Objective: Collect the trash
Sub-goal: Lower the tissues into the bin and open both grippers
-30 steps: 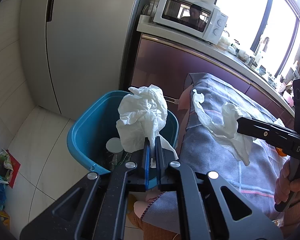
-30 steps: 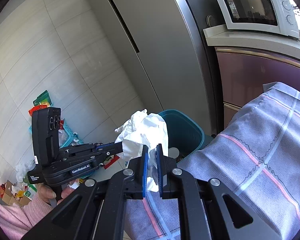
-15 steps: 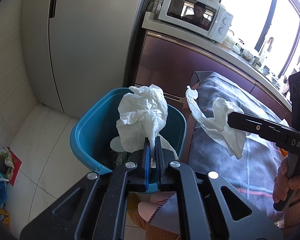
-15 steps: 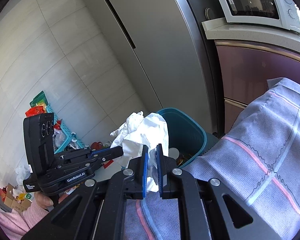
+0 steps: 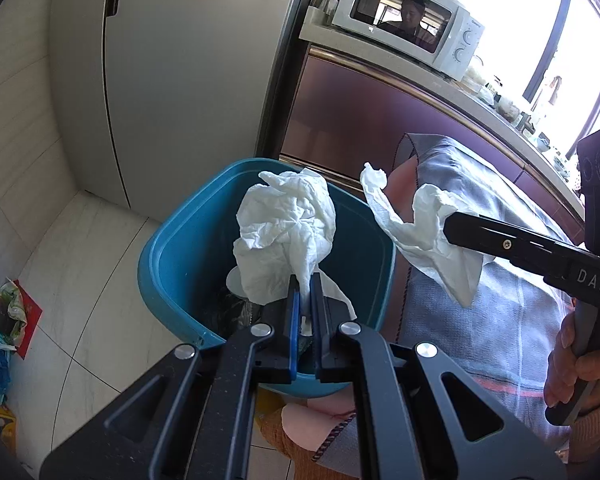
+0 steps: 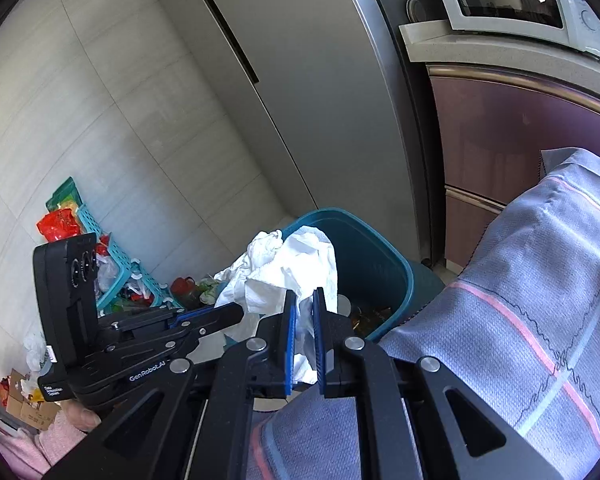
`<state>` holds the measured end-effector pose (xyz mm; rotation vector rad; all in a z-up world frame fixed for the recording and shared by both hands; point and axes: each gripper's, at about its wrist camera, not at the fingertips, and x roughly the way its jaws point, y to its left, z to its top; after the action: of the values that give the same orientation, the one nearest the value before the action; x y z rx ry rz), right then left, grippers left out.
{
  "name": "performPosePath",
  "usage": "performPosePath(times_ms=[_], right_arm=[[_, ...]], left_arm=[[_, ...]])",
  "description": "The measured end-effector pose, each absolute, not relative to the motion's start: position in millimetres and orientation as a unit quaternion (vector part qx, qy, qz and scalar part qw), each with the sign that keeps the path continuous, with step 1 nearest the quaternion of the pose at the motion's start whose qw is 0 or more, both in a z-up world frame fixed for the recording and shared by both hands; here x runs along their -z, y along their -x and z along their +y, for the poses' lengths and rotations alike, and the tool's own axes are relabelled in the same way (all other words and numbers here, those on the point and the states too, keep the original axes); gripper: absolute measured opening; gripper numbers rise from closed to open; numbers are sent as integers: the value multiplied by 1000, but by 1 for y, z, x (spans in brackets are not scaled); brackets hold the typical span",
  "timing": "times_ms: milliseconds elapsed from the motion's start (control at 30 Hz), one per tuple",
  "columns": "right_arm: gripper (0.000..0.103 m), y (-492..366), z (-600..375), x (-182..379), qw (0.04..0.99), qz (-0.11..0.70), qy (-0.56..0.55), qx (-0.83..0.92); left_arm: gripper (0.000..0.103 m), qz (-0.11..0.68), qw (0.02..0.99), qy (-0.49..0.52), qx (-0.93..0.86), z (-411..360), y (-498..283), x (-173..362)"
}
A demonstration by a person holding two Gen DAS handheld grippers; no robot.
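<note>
Hand-held gripper (image 5: 305, 280) above blue bin (image 5: 172, 248) beside fridge (image 5: 188, 80).

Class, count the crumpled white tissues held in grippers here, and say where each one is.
2. One tissue is pinched in the left gripper above the blue bin. The other tissue is pinched in the right gripper beside the bin's rim. More may lie hidden inside the bin.

Crumpled paper tissue (image 5: 284, 232), glossy plastic bin (image 5: 180, 256).

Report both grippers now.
Left gripper: shut on crumpled white tissue.
Right gripper: shut on another crumpled white tissue.
</note>
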<state>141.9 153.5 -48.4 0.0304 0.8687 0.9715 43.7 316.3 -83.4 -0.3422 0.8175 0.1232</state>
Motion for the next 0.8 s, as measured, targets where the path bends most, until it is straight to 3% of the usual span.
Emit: performPosePath(times_ms=[800], right_arm=[[8,-157,187,66,792,435,19,-429]], left_arm=[[5,424,885,180,-69,323,-65,115]])
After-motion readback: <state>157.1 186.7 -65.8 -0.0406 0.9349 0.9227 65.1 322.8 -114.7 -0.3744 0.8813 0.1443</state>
